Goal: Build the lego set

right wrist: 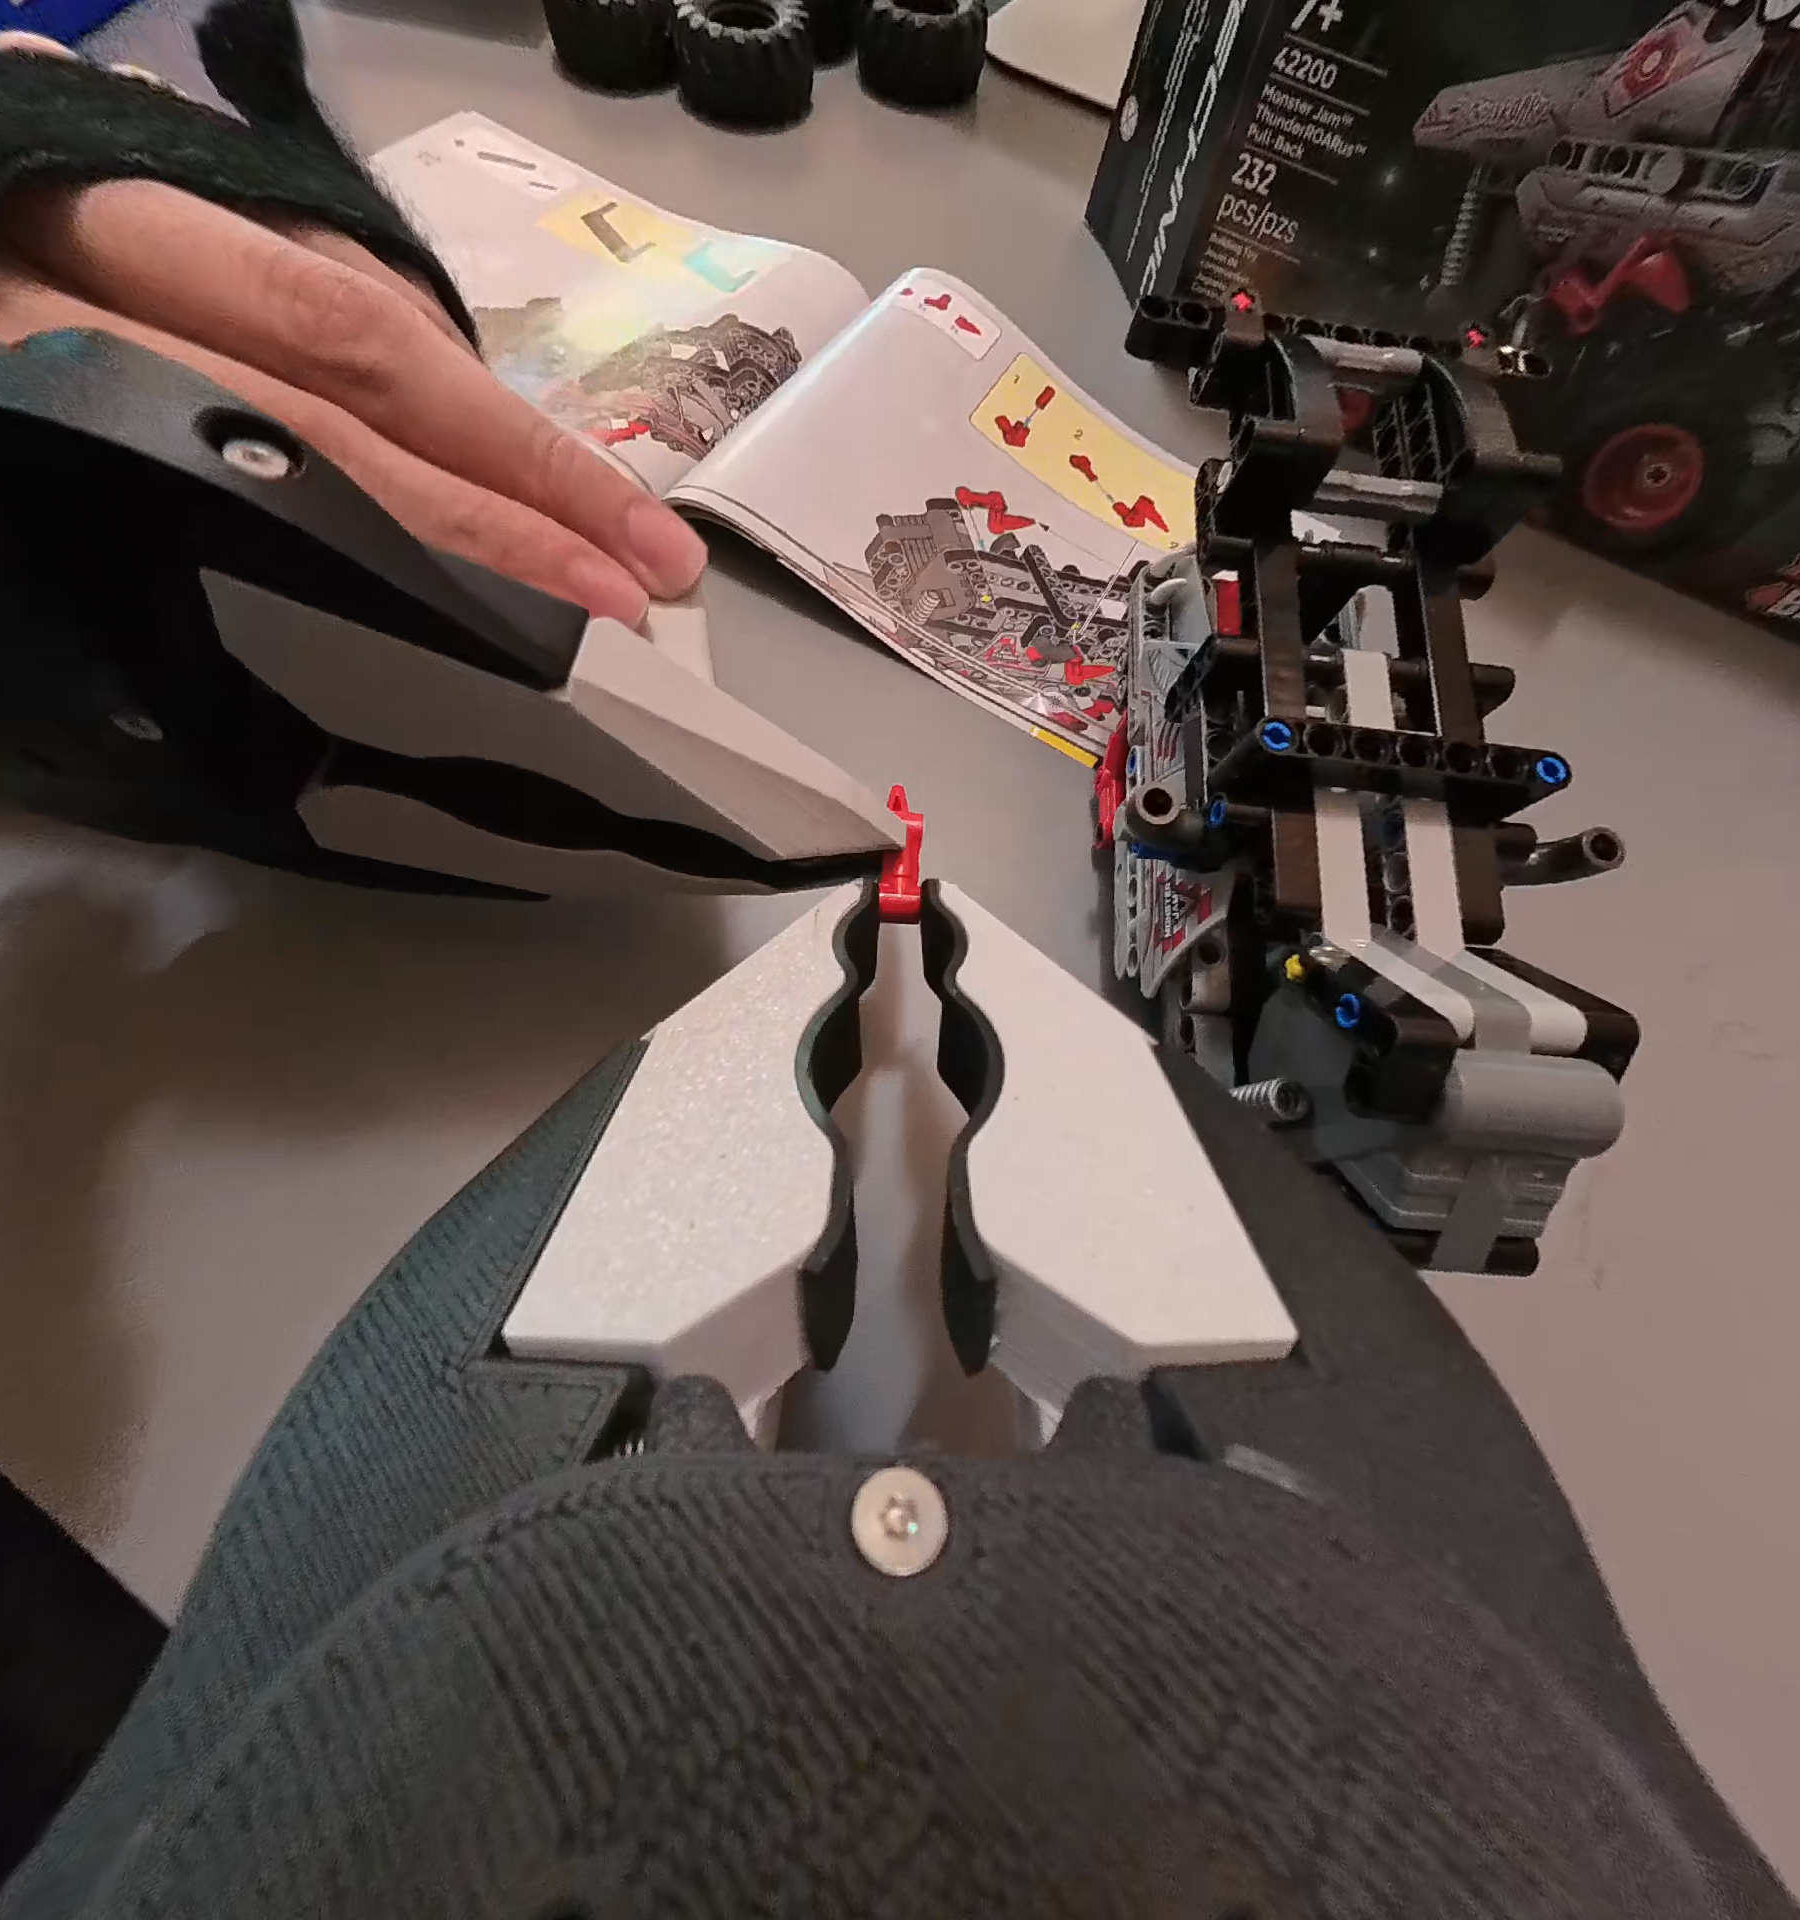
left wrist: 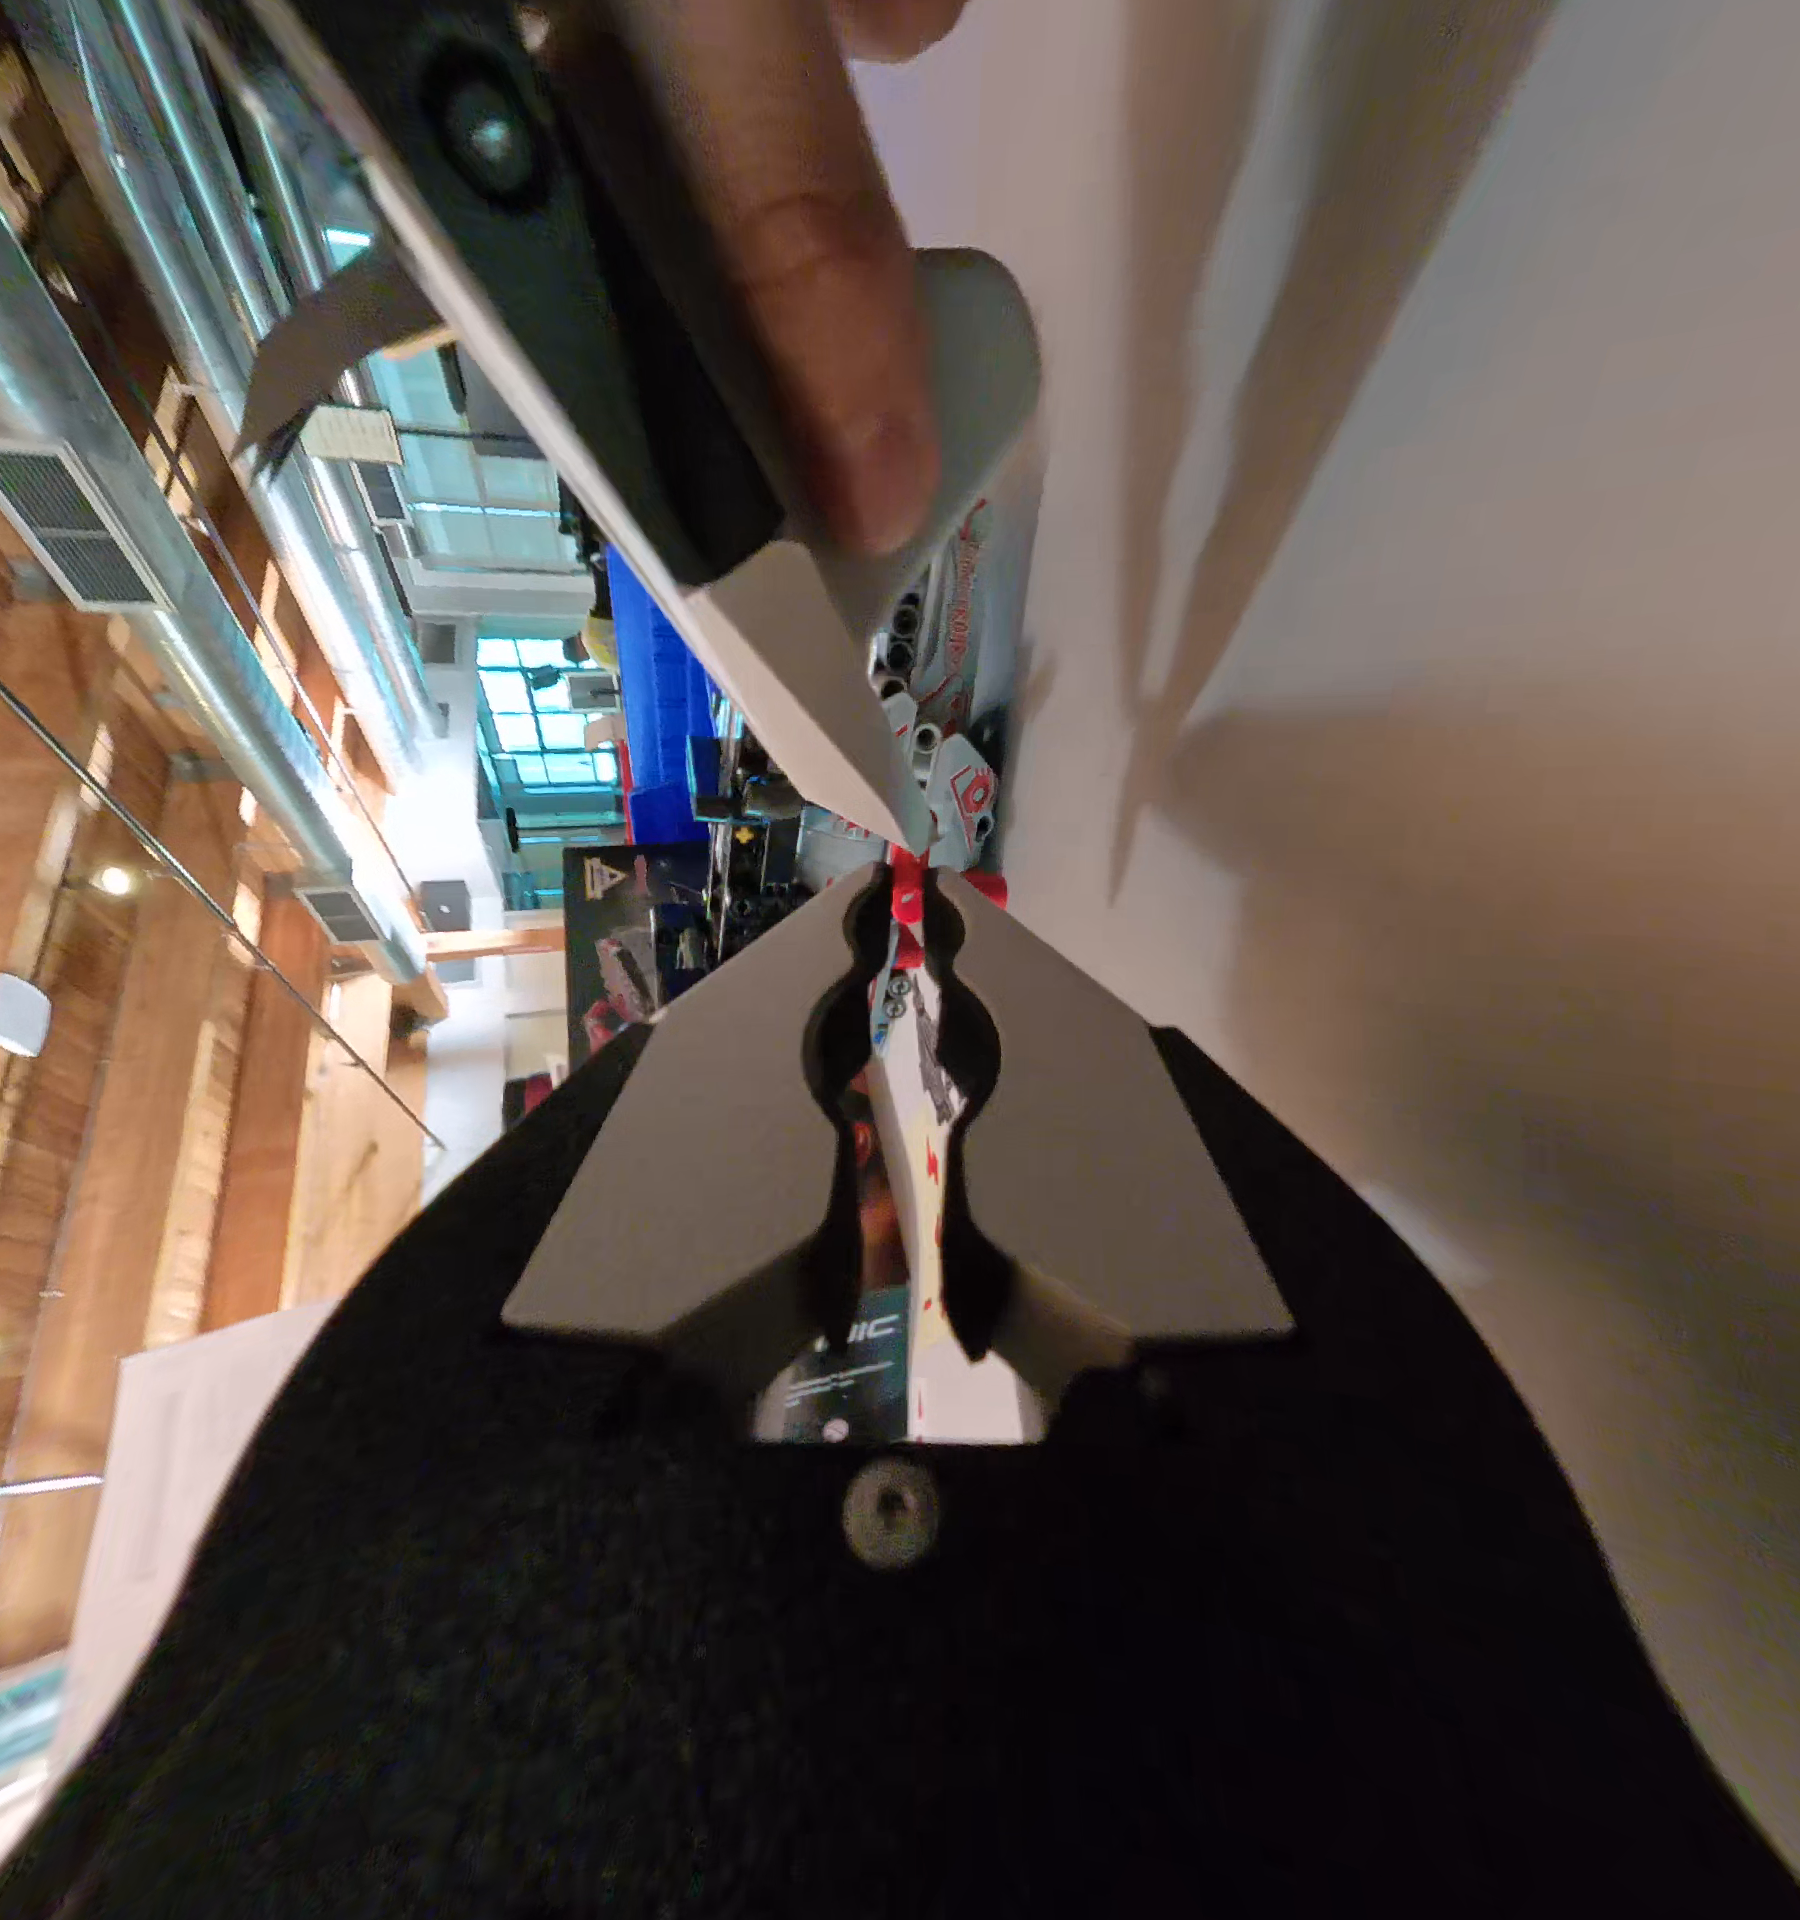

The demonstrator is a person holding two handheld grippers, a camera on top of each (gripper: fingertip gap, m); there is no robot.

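I'm over a smooth, matte pale-grey bench [right wrist: 252,1091], and the left wrist view, rolled sideways, gives me a room of warm brick walls, ribbed silver ducting [left wrist: 200,582] and bright windows. On the bench lies a glossy instruction booklet [right wrist: 834,436] spread open, a dark cardboard box [right wrist: 1498,187] behind it, and knobbly black rubber tyres [right wrist: 761,52] at the far edge. The half-built truck chassis [right wrist: 1363,810], studded black beams with grey panels, rests on its side just beside the booklet. My right hand-held gripper [right wrist: 898,894] pinches a small red plastic connector [right wrist: 900,862] at its tips, above the bench. The left hand-held gripper [right wrist: 875,847], its white wedge fingers drawn together, nips the same piece from the left.
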